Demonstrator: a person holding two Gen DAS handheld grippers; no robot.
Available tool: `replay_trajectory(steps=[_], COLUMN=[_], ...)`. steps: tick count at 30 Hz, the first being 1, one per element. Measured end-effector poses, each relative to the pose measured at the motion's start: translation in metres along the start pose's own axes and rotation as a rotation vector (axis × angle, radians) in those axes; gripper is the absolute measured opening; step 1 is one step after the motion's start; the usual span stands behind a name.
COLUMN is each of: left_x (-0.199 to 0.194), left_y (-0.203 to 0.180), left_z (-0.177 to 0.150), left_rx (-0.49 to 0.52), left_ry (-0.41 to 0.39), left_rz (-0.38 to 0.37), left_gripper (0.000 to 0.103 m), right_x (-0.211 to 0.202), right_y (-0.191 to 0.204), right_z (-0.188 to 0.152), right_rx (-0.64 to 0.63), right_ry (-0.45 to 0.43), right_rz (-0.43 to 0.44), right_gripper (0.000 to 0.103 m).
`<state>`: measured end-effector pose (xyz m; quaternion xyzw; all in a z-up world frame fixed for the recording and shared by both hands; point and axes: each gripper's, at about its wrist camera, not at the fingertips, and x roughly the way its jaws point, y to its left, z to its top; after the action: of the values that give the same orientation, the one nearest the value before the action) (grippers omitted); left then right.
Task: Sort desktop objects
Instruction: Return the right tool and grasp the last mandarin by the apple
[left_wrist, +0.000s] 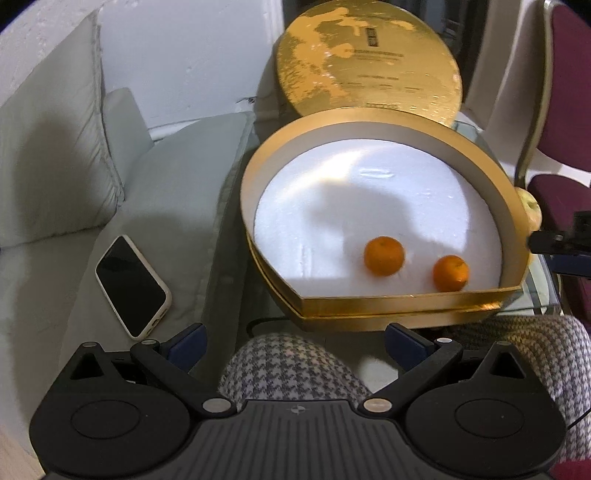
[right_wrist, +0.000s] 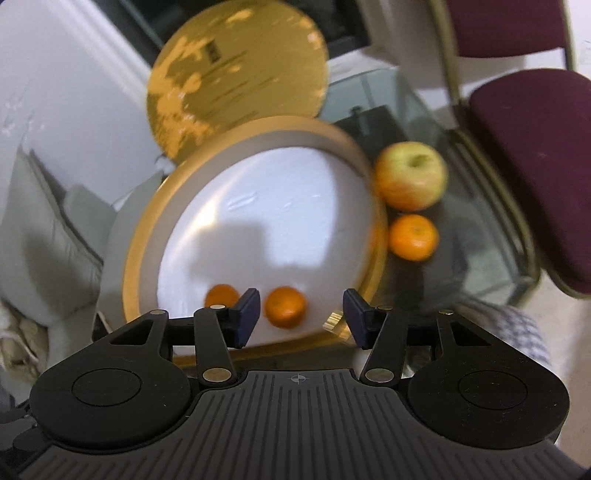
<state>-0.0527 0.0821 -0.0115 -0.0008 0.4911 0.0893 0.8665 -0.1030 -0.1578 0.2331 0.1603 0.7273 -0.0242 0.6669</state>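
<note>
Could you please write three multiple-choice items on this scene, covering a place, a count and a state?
1. Where does the apple lie?
A. inside the box
B. on the glass table outside the box
C. on the sofa

2. How many oranges lie inside the box?
A. one
B. two
C. four

3. How do the jaws of the right gripper stand?
A. open and empty
B. shut on an orange
C. shut on the phone

Answers: 1 B, the apple sits past the box rim on the glass table. 2 B, two oranges rest on the white liner; a third lies outside. 3 A, the jaws stand apart with nothing between them.
</note>
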Motion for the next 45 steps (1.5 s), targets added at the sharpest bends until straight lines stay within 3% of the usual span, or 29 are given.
replay_trajectory(steps=[6,14,20,36,45], left_x=[-0.018,-0.037,-0.046,-0.04,-0.01], left_y=[-0.029,-0.081,-0.113,-0.139,-0.128], left_z=[-0.006,-0.008,-0.005,-0.001,0.022], left_rx=[0.108,0.298,0.396,0.476,0.42], left_ry=[-0.037,-0.078,-0.097,-0.071,-0.02], left_rz=[0.01,0.04,0.069,0.125,0.085], left_gripper=[0.102,0.102,0.102,0.102,0.102], right_x=[-0.017,-0.029,-0.042,-0.028,0.01], right_y=[-0.038,-0.068,-0.085,-0.12,-0.123], right_z=[-0.025,-0.038,-0.042,-0.039,-0.01], right_rx=[0.078,0.123,0.146,0.229,0.269], right_ry=[0.001,-0.042,-0.092,-0.097,-0.053], right_rz=[-0.025,0.014,0.04,0.048,0.067], right_gripper=[0.056,0.057,0.066,0.068,0.06])
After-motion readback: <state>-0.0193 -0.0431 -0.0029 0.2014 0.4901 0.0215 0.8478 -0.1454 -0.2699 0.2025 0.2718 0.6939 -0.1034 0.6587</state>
